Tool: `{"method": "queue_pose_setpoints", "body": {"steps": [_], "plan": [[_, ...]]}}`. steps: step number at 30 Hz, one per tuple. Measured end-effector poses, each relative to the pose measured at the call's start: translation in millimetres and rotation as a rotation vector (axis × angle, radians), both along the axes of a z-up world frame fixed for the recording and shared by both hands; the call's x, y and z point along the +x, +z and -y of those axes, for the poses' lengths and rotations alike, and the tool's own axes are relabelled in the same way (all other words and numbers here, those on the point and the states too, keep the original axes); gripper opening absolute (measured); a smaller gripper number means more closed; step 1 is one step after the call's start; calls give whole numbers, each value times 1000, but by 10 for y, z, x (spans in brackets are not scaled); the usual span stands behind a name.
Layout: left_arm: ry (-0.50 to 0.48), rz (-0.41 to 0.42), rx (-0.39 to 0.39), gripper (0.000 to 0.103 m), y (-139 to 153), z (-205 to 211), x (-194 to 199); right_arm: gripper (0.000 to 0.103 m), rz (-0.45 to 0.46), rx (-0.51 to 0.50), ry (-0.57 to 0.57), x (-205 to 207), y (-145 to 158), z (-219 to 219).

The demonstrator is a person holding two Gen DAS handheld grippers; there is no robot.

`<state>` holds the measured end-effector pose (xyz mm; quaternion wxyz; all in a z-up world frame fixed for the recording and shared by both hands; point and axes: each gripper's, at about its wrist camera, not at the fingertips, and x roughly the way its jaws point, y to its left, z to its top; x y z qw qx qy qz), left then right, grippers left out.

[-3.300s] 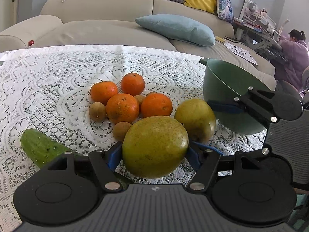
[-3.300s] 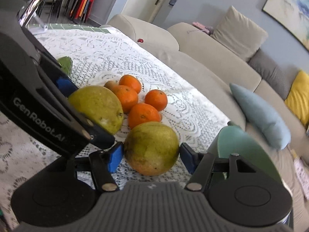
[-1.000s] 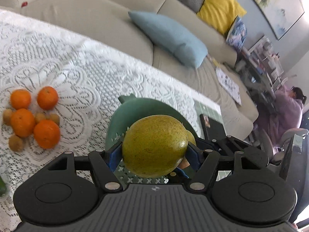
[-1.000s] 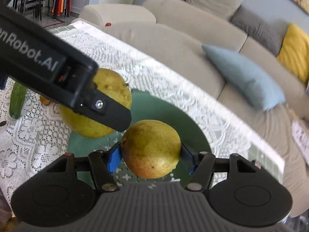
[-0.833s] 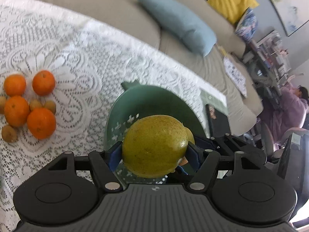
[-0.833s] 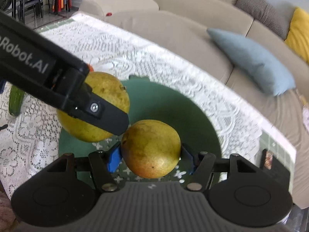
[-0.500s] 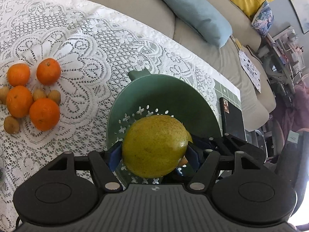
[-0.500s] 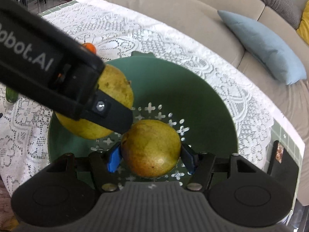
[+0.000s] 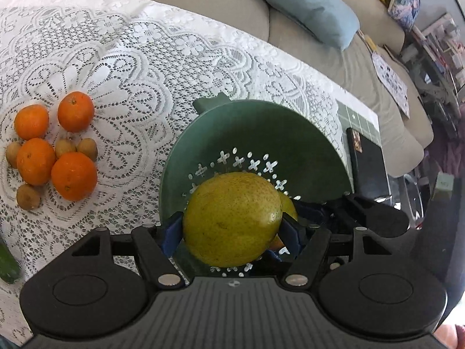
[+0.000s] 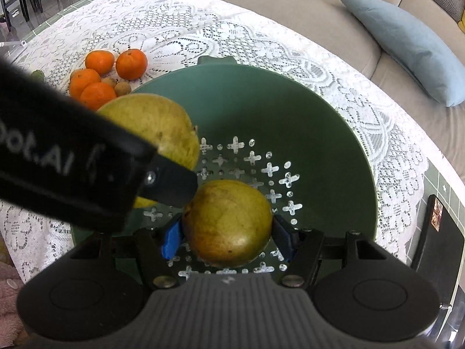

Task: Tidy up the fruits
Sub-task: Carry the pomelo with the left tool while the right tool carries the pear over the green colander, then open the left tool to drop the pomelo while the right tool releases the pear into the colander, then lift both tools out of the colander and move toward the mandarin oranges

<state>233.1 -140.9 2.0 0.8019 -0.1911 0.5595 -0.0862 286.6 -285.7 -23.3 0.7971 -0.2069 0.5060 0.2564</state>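
My left gripper (image 9: 231, 232) is shut on a large yellow-green pear (image 9: 232, 218), held over the green colander bowl (image 9: 261, 133). My right gripper (image 10: 226, 237) is shut on a second, browner pear (image 10: 228, 222), low inside the same colander bowl (image 10: 290, 110) above its perforated bottom. In the right wrist view the left gripper's black body (image 10: 72, 171) crosses from the left, with its pear (image 10: 157, 133) over the bowl's left side. In the left wrist view the right gripper (image 9: 363, 218) lies just behind my pear. Several oranges (image 9: 74, 176) and small brown fruits (image 9: 87, 148) lie on the lace cloth to the left.
A cucumber end (image 9: 7, 261) shows at the left edge. A dark phone-like slab (image 9: 367, 168) lies right of the bowl near the table edge. Behind the table stands a beige sofa (image 9: 203, 8) with a blue pillow (image 9: 305, 5). The lace tablecloth (image 9: 130, 58) covers the table.
Both grippers have tilted further downward and sunk toward the colander, each still holding its pear. The bowl now fills more of both views and its perforated bottom shows.
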Motion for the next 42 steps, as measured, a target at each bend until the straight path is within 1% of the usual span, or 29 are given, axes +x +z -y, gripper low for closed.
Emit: {"method": "queue_pose_setpoints", "body": {"steps": [3,5,8,12,14,17,18,19,22,27,30,31,32,34,35,36,39,42], "plan": [[-9,-7,0,80,-22,-28,17,62,1,1,2,-5,10,-12],[-11,-8,-10,80,-17,-54,23,62,1,-17,1,-15,-14,-34],[-18,-6,-20,79,-18,-86,30,62,-11,-17,-14,53,-10,-5],[-34,-5,-47,79,-20,-116,25,62,-18,-34,-16,77,-17,2],[-42,-1,-60,78,-14,-131,25,62,-22,-52,-15,41,6,-66],[-50,17,-78,77,11,-148,2,62,-24,-75,-21,54,-16,-78],[-49,25,-85,74,25,-159,-10,61,-18,-79,-24,59,-16,-74],[-48,36,-97,74,44,-178,-22,61,-13,-83,-30,71,-11,-74],[-52,70,-111,77,126,-240,-73,60,-2,-85,-43,108,5,-87],[-68,120,-96,80,229,-331,-194,58,-2,-102,-36,138,5,-126],[-69,139,-98,80,266,-405,-270,60,6,-120,-36,123,-2,-155],[-69,147,-99,80,277,-434,-296,60,14,-128,-36,115,0,-171],[-69,157,-98,80,291,-466,-325,63,28,-136,-35,75,12,-168],[-68,179,-87,80,324,-534,-389,70,70,-154,-33,25,57,-200],[-68,194,-79,80,347,-575,-425,76,99,-159,-34,-15,109,-220],[-68,212,-67,80,372,-616,-463,79,130,-159,-37,-57,166,-241],[-69,275,-18,80,453,-734,-593,81,219,-133,-64,-181,335,-293],[-67,352,48,80,512,-853,-734,82,290,-45,-92,-339,484,-359]]}}
